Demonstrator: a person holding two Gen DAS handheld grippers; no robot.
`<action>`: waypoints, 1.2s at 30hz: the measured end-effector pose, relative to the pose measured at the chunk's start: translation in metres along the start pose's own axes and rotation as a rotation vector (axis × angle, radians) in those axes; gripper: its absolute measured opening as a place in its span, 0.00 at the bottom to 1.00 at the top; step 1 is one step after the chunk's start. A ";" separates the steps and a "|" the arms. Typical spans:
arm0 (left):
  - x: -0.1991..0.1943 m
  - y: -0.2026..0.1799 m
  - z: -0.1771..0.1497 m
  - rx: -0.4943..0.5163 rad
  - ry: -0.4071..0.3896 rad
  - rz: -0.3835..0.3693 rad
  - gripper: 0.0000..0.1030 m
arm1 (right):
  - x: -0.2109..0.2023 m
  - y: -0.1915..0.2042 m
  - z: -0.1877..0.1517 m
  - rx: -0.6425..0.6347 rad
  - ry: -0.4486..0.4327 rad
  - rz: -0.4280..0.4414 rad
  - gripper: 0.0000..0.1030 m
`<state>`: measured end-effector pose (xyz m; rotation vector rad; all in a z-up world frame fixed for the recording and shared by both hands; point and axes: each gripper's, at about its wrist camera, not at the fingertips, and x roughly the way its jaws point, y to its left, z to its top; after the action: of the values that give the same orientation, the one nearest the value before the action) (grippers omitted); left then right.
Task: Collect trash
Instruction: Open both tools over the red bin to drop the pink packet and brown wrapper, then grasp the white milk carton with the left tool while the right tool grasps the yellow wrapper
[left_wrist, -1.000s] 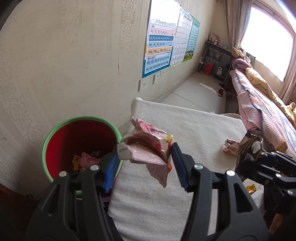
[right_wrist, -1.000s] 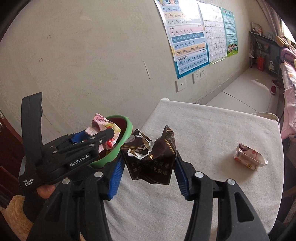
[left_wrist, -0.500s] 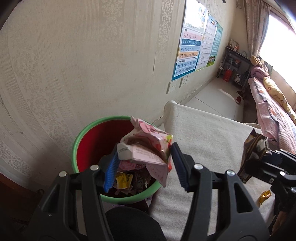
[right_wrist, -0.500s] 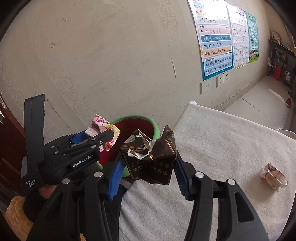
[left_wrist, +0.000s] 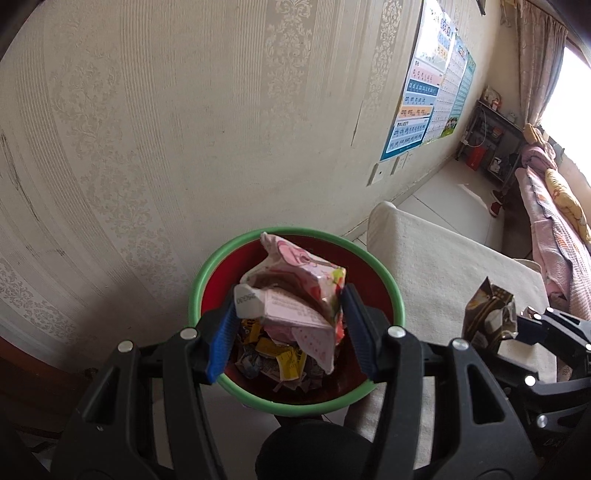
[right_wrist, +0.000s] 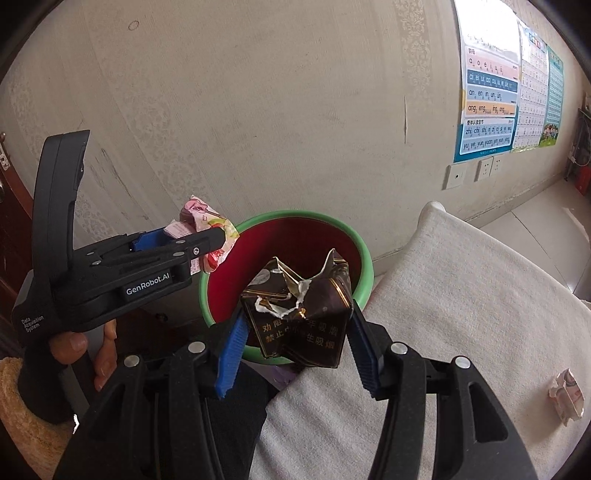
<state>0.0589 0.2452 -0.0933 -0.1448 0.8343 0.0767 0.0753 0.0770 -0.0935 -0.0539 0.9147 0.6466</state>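
My left gripper is shut on a crumpled pink wrapper and holds it right above the red bin with a green rim, which has several wrappers inside. In the right wrist view the left gripper shows at the bin's left edge. My right gripper is shut on a crushed dark brown cigarette pack, over the near edge of the bin. The pack also shows in the left wrist view.
The bin stands on the floor between the wall and a table covered in white cloth. A small crumpled pink wrapper lies on the cloth at the right. A bed stands farther back.
Both grippers moved left from the table toward the bin with their trash. The pink wrapper now hangs over the bin's opening and the brown pack has reached its near rim.
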 end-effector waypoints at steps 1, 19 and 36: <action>0.002 0.001 0.001 -0.006 0.001 -0.003 0.51 | 0.005 0.000 0.003 -0.001 0.004 0.000 0.50; 0.043 0.024 0.008 -0.095 0.062 0.015 0.54 | 0.028 0.009 0.035 -0.046 -0.033 0.009 0.69; 0.025 -0.040 -0.018 -0.033 0.071 -0.092 0.73 | -0.112 -0.156 -0.135 0.321 0.106 -0.473 0.76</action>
<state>0.0680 0.2031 -0.1197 -0.2181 0.8966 -0.0011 0.0140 -0.1468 -0.1279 -0.0159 1.0527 0.0556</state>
